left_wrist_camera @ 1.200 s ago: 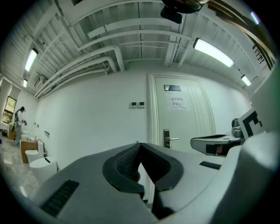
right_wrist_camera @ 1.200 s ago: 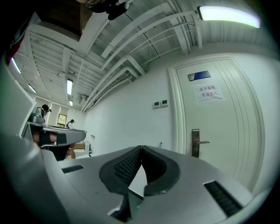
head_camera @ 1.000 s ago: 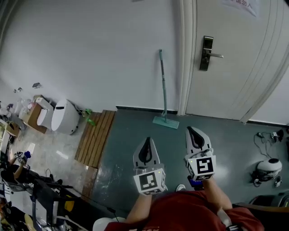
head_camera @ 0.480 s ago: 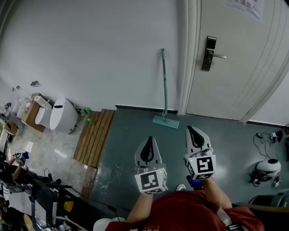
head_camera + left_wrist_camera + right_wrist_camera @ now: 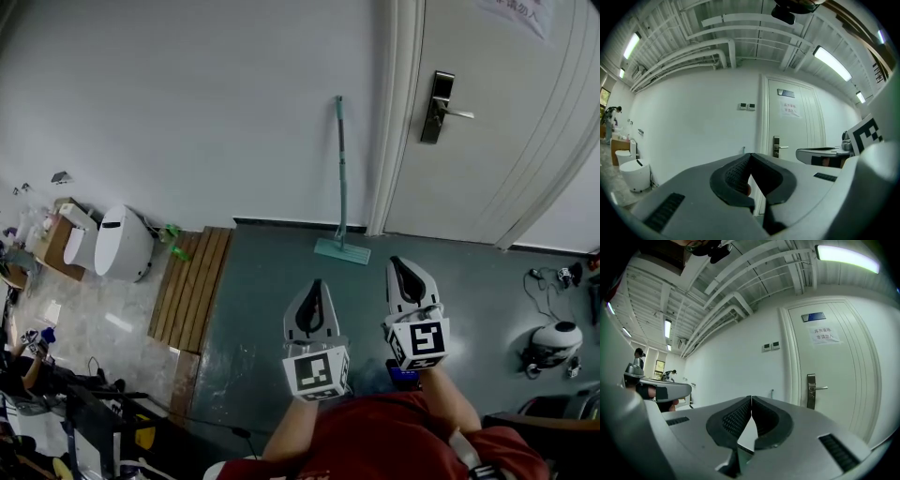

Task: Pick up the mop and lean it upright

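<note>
Judging the mop (image 5: pixel 340 178) already propped upright against the far wall (image 5: pixel 187 112), we hold left gripper (image 5: pixel 315 284) and right gripper (image 5: pixel 395 262) clenched and empty; next, only backing away.

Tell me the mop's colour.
The mop is teal, handle and head alike; the head view shows it best.

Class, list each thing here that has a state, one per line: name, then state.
mop, upright, leaning on the wall
door, closed
left gripper, jaws shut, empty
right gripper, jaws shut, empty
</note>
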The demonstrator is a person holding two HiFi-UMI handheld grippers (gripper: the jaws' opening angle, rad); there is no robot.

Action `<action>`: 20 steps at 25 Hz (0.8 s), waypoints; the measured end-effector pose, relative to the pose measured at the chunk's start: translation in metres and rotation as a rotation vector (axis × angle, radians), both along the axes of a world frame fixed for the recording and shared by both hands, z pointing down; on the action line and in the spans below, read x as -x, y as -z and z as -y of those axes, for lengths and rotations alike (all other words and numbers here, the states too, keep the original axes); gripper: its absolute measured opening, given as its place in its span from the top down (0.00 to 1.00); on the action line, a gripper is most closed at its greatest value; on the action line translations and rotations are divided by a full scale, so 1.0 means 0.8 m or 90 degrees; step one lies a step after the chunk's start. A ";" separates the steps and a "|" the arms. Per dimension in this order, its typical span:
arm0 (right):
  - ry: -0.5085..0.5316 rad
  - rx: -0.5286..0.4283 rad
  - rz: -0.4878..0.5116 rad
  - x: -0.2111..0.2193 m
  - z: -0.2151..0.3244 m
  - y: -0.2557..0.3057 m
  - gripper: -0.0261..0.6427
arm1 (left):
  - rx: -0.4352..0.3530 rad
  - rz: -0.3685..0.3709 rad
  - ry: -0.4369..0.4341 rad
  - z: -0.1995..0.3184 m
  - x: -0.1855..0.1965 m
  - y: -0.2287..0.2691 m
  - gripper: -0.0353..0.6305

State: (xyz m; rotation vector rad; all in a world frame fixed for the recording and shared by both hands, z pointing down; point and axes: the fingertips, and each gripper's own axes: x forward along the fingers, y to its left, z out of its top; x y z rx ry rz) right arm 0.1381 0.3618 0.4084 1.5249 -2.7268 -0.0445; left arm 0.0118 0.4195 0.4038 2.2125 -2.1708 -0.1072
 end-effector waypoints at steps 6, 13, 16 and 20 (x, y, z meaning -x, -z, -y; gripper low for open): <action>-0.002 0.001 -0.001 0.015 0.045 -0.006 0.93 | 0.002 -0.003 -0.013 0.047 0.010 -0.002 0.93; 0.002 0.010 -0.002 0.013 0.141 -0.012 0.93 | 0.002 -0.001 -0.012 0.145 0.004 0.000 0.93; 0.000 0.015 0.001 0.009 0.184 -0.012 0.93 | 0.002 0.001 -0.015 0.188 -0.001 0.003 0.93; 0.004 0.019 0.003 0.007 0.233 -0.010 0.93 | 0.003 0.001 -0.011 0.239 -0.006 0.009 0.93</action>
